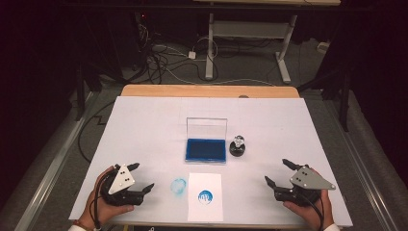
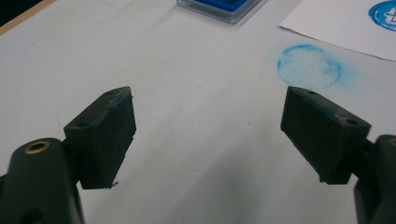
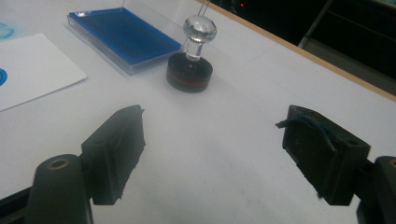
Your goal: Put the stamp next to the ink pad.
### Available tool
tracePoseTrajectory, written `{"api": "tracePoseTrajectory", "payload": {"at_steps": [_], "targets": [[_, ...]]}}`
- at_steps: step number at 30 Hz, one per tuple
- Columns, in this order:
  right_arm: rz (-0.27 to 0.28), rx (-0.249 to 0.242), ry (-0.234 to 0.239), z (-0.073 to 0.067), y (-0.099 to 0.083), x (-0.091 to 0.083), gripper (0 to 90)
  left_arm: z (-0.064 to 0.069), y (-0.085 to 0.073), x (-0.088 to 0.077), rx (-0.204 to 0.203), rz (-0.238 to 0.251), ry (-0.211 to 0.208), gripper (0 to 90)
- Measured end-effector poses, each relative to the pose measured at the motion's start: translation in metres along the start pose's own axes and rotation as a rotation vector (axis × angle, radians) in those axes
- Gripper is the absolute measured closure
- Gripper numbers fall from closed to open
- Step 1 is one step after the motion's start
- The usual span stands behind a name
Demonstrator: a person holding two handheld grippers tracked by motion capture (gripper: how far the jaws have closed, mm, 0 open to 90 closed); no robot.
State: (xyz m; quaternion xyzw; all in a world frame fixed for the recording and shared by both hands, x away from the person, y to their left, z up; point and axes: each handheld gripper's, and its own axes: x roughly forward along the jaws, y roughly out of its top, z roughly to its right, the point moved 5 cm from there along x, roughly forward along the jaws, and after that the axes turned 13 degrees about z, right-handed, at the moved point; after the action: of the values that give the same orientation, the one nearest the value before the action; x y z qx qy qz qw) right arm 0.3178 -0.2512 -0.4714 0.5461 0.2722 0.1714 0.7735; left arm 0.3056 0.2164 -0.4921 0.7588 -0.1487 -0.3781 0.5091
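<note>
A blue ink pad [image 1: 205, 150] [image 3: 123, 39] lies in an open clear case at the table's middle. Just right of it stands a round black stamp [image 1: 237, 145] [image 3: 190, 70] with a clear knob handle, upright. A white paper sheet [image 1: 205, 197] [image 3: 32, 70] near the front edge carries a blue round print [image 1: 205, 196]. A smudged blue ring [image 1: 178, 186] [image 2: 308, 65] marks the table left of the sheet. My left gripper [image 1: 142, 177] [image 2: 208, 135] rests open at the front left, nothing between its jaws. My right gripper [image 1: 276, 172] [image 3: 215, 154] is open at the front right, empty, some way short of the stamp.
The white table top [image 1: 144, 125] has a wooden strip [image 1: 209, 90] along its far edge. Beyond it lie floor cables [image 1: 163, 57] and the legs of another desk [image 1: 210, 43]. A metal rail [image 1: 48, 163] runs along the left side.
</note>
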Motion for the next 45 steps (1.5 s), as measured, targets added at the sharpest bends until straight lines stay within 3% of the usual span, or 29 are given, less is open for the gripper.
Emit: {"api": "tracePoseTrajectory", "payload": {"at_steps": [8, 16, 29, 45], "targets": [[-0.002, -0.016, 0.008, -0.006, 0.002, 0.0, 19.6, 0.001, 0.001, -0.002, 0.024, 0.01, 0.002, 17.3], [0.012, -0.04, 0.003, -0.01, 0.007, -0.001, 19.7, 0.003, 0.001, -0.003, 0.019, 0.01, -0.005, 17.3], [0.024, -0.041, 0.007, -0.01, 0.009, -0.004, 19.7, 0.005, 0.001, -0.001, 0.04, -0.002, -0.012, 17.3], [0.022, -0.031, 0.02, -0.009, 0.008, -0.003, 19.8, 0.006, -0.002, 0.006, 0.038, -0.029, -0.032, 17.3]]}}
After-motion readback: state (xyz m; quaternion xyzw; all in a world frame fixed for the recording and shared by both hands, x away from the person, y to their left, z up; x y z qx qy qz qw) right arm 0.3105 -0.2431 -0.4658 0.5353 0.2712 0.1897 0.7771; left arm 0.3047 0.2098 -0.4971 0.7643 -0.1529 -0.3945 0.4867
